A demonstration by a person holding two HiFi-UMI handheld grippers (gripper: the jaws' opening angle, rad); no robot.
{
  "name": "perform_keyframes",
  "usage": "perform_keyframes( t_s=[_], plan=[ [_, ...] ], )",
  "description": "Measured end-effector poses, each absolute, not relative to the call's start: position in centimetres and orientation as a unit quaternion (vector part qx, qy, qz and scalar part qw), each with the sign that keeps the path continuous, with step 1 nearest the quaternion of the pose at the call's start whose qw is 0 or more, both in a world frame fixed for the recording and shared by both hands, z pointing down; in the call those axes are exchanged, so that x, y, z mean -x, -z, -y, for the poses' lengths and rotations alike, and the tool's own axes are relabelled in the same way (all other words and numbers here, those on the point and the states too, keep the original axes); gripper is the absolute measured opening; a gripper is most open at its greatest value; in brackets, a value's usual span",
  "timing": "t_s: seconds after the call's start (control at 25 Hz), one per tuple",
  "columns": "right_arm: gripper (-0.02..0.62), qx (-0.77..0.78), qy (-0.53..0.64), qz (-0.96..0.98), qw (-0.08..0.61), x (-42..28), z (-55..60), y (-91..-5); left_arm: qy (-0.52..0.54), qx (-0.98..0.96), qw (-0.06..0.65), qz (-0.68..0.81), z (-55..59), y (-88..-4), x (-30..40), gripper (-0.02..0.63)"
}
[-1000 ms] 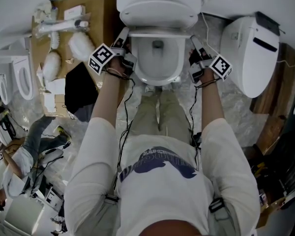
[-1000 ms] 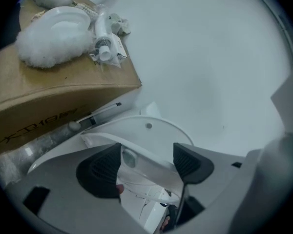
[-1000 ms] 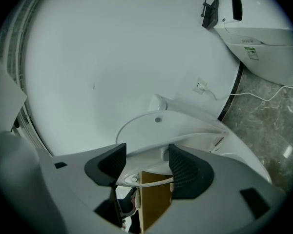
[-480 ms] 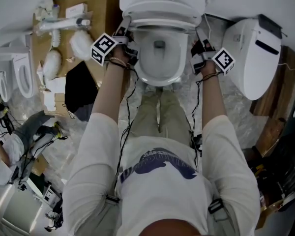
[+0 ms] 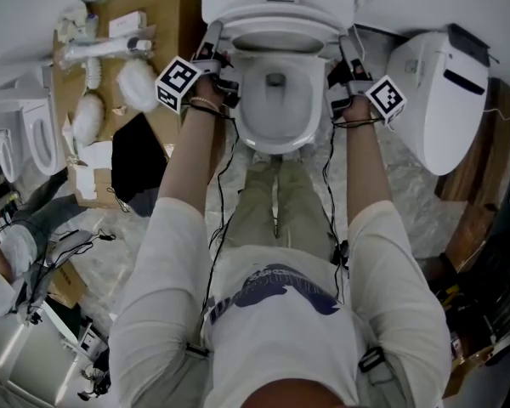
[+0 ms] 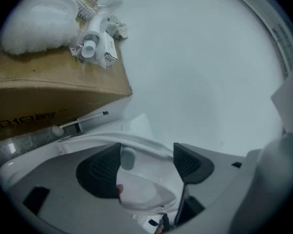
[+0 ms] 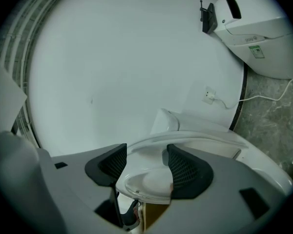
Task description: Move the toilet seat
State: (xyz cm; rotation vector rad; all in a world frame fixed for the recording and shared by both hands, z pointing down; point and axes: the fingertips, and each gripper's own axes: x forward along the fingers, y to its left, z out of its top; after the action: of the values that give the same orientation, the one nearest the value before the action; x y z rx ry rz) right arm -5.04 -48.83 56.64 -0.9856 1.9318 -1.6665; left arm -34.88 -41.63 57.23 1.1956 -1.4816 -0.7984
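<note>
While my left gripper [image 6: 147, 161] is clenched on one side rim of the toilet seat [image 6: 142, 144] and my right gripper [image 7: 145, 165] clasps the opposite side, the seat sits tilted up off the bowl [image 5: 274, 109], partway toward the tank [image 5: 276, 2]. I judge it a stiff, fairly light plastic ring, glossy and slippery under the pads, swinging on a rear hinge. Holding both sides mid-length seems right to me: an even grip avoids twisting the hinge, and a slip could let it slam down.

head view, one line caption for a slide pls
A person grips the toilet seat from both sides with the left gripper and right gripper, above the bowl.
</note>
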Motion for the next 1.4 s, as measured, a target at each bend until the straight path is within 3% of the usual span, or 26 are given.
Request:
perform_keyframes(
  t_s=[0.84, 1.04, 1.32, 1.4],
  plan=[
    [0.268, 0.349, 0.557, -0.735, 0.168, 5.7, 49.7, -56.9, 0.337, -0.516, 0.486, 0.62, 42.5, -57.1, 35.3, 0.319],
    [0.27, 0.366, 0.536, -0.744, 0.158, 4.1, 48.6, -55.0, 0.233, -0.571, 0.431, 0.658, 40.4, -55.3, 35.1, 0.317],
    [0.262, 0.368, 0.508, -0.758, 0.18, -0.1, 44.1, -48.6, 0.212, -0.63, 0.358, 0.656, 33.1, -47.0, 34.6, 0.316],
    [0.255, 0.389, 0.472, -0.775, 0.156, -2.3, 41.6, -46.3, 0.195, -0.652, 0.329, 0.655, 29.3, -43.5, 33.8, 0.316]
  ],
)
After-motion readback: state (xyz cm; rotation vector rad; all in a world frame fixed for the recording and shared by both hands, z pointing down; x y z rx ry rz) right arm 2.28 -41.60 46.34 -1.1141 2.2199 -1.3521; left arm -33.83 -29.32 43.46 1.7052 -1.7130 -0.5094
